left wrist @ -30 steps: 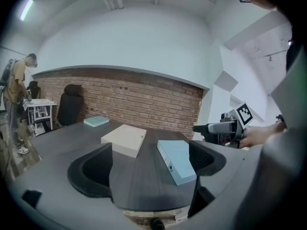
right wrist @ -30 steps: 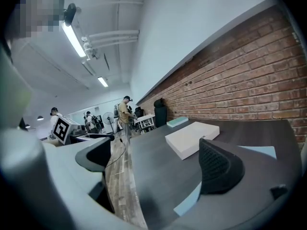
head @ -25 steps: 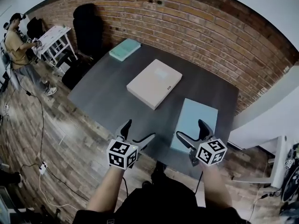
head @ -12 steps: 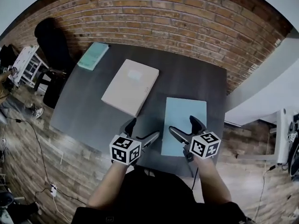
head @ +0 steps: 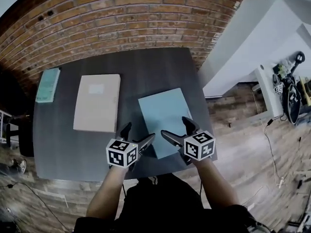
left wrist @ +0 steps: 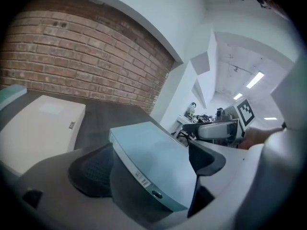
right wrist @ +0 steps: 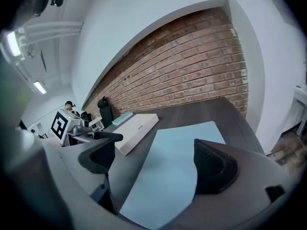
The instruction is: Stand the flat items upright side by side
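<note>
A light blue flat box [head: 163, 115] lies flat on the dark table [head: 146, 72], nearest to me. To its left lie a beige flat box [head: 97, 102] and, at the far left edge, a thin teal item [head: 47, 85]. My left gripper [head: 138, 134] is open at the blue box's near left corner [left wrist: 158, 150], which shows between the jaws with the pads off it. My right gripper [head: 176, 128] hangs over the box's near edge [right wrist: 177, 162]. Its jaws have just been closing a little and still stand open, with the blue lid below them.
A brick wall [head: 121, 18] runs along the table's far side. A white partition [head: 243, 42] stands to the right, above wooden floor [head: 252, 144]. The table's near edge [head: 87, 176] is just below my hands. A person [right wrist: 69, 104] stands far off.
The head view has swung, so the table now lies square in front. Both grippers have moved forward and down to the near end of the blue box.
</note>
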